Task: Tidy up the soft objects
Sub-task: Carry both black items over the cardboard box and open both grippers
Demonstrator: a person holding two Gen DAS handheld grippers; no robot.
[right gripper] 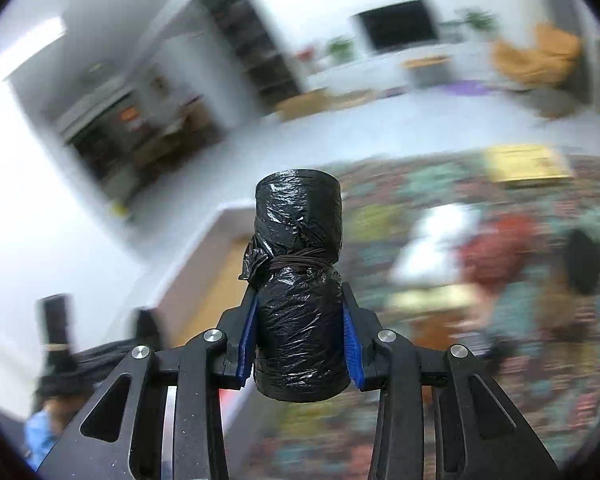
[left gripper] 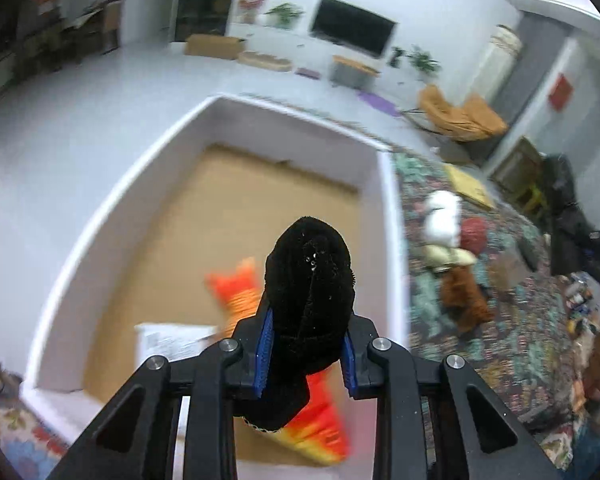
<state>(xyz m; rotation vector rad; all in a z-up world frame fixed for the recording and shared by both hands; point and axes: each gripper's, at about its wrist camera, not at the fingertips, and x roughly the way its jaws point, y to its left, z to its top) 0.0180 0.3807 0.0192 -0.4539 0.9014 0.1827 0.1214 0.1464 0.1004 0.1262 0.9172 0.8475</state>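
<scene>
Left gripper (left gripper: 306, 354): pinching a black fuzzy rolled cloth (left gripper: 310, 300) between its blue pads, above the box.
Right gripper (right gripper: 298, 344): pinching a black plastic-wrapped cylinder roll (right gripper: 298, 292) tied with a brown band.
White-walled cardboard-bottomed box (left gripper: 112, 216): open, on the patterned multicoloured rug (left gripper: 500, 352).
Left view only: orange striped plush toy (left gripper: 240, 292) inside the box, near its front-right corner.
Rug past the box's right wall: white, red and brown soft toys (left gripper: 456, 256), blurred in right view.
</scene>
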